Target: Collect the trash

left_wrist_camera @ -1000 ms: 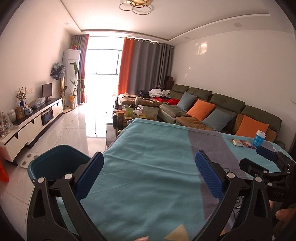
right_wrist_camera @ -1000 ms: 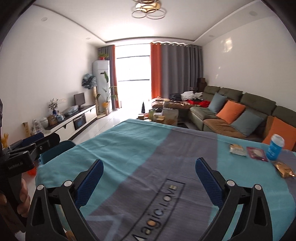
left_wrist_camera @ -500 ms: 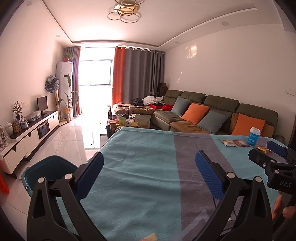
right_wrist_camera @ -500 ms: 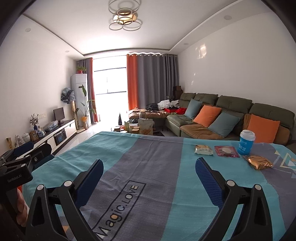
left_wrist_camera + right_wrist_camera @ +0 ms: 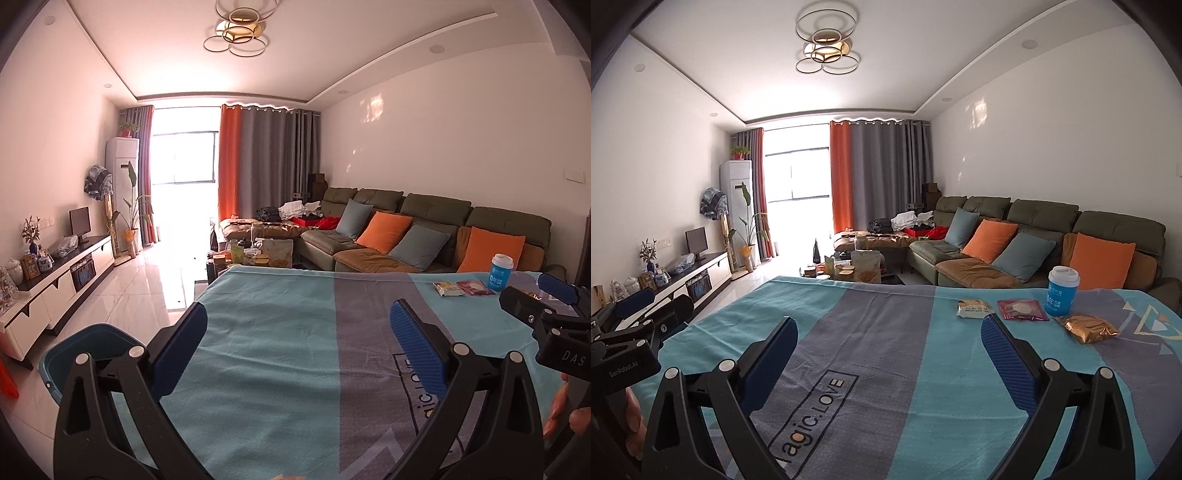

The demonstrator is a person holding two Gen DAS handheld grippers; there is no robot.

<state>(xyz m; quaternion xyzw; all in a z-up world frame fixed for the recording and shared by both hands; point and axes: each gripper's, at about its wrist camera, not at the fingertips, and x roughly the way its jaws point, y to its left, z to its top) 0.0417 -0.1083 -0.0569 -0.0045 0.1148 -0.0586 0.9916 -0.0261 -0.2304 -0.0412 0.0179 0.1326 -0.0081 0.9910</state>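
Trash lies at the far right of the table's teal and grey cloth point(image 5: 871, 332): a blue paper cup point(image 5: 1063, 291), a pale snack packet point(image 5: 973, 307), a dark red wrapper point(image 5: 1022, 310) and a gold foil packet point(image 5: 1087, 328). The cup point(image 5: 501, 271) and two packets point(image 5: 461, 288) also show in the left wrist view. My right gripper point(image 5: 888, 354) is open and empty, short of the trash. My left gripper point(image 5: 297, 338) is open and empty over the cloth. A blue bin point(image 5: 79, 343) stands on the floor at the table's left.
A green sofa point(image 5: 1034, 236) with orange and grey cushions runs behind the table on the right. A cluttered coffee table point(image 5: 849, 269) stands beyond the far edge. A white TV cabinet point(image 5: 55, 284) lines the left wall across tiled floor.
Both grippers have tilted upward and swung right. The trash now sits nearer the right gripper and more of the cloth's lettering shows. Both stay open.
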